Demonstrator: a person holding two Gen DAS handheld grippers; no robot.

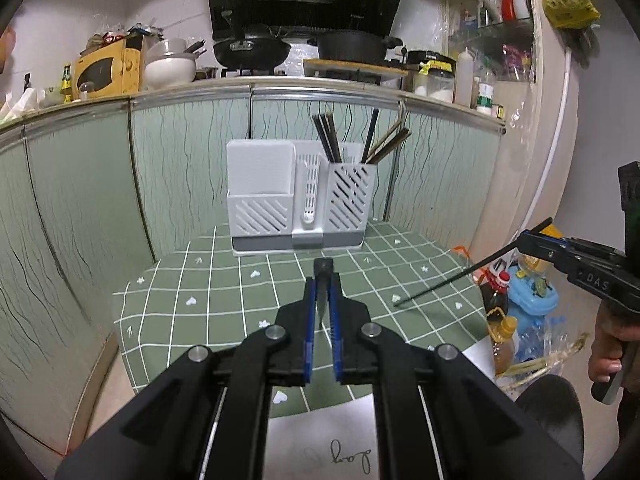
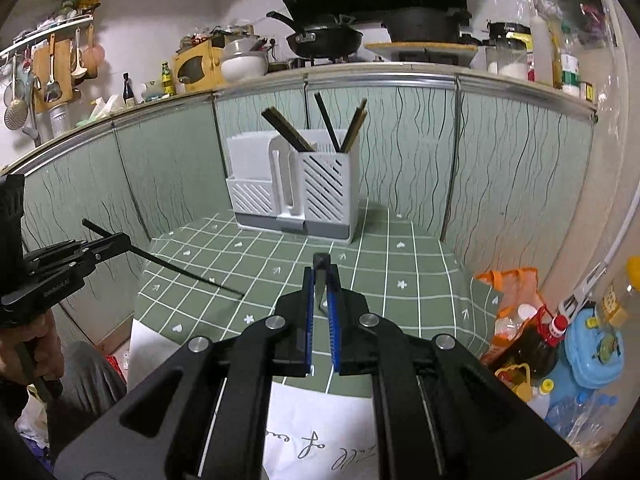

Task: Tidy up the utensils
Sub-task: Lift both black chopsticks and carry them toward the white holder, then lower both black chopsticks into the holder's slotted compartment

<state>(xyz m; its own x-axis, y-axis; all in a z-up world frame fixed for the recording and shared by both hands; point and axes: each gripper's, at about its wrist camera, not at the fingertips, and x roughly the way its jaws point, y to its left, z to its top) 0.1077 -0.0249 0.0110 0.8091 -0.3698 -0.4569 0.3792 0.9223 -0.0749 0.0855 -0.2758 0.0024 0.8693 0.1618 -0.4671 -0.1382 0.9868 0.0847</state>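
Both hand-held grippers, left point(image 1: 323, 280) and right point(image 2: 321, 278), each clamp one black chopstick point(image 1: 460, 274); several already stand in the holder point(image 1: 298, 196), these two remain.

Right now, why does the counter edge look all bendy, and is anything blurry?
Left wrist view: the fisheye lens bows the straight counter edge and darkens the corners; the utensil holder is sharp. Right wrist view: same bowing; the bottles at the right edge look smeared.
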